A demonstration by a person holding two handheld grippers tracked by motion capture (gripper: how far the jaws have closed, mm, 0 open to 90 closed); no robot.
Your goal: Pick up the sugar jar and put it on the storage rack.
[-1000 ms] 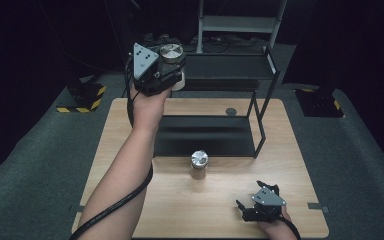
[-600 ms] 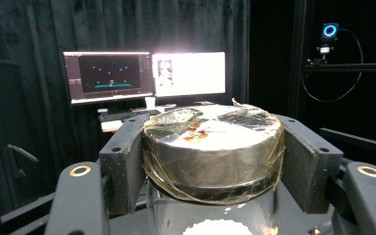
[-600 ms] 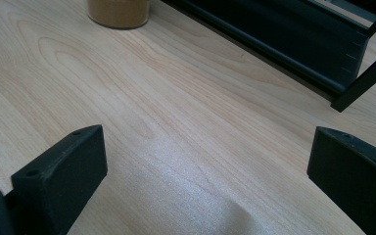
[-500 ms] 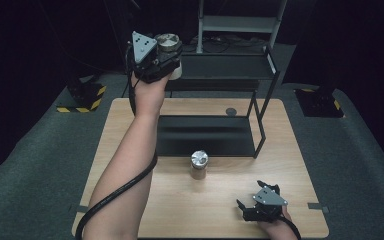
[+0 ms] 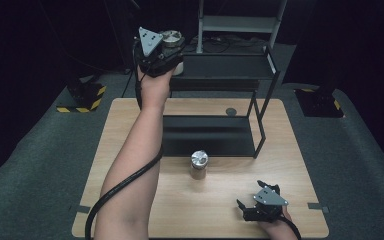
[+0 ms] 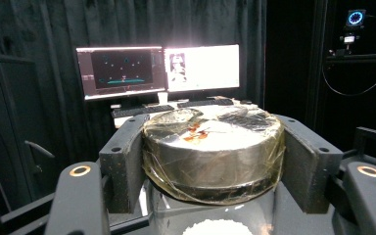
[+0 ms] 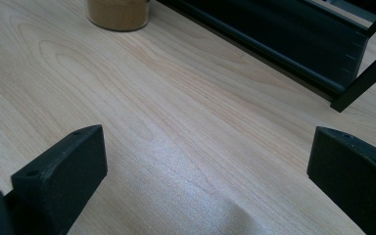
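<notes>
Nearest the person, at the worktop's (image 5: 130,125) near right corner, the right claw (image 5: 252,204) rests low on the wood with its jaws spread wide and nothing between them; in the right gripper view the two black jaws stand far apart over bare light-wood grain.

Farther in, near the middle of the worktop, a small jar of brown powder (image 5: 199,165) with a shiny metal lid stands upright, just in front of the lower shelf of a black metal rack (image 5: 260,120). In the right gripper view its base shows at the top left, well apart from that claw.

Beyond that, the person's left forearm stretches out across the worktop to the far left, where the left claw (image 5: 172,46) is held up high at the left end of the rack's upper shelf. Its jaws are clamped on the metal-lidded jar (image 6: 213,152) at the lid, one pad on each side; the lid is wrapped in clear film and white grains show in the glass below it.

Farthest off, in the left gripper view, two lit monitors (image 6: 156,71) stand before a dark curtain.
</notes>
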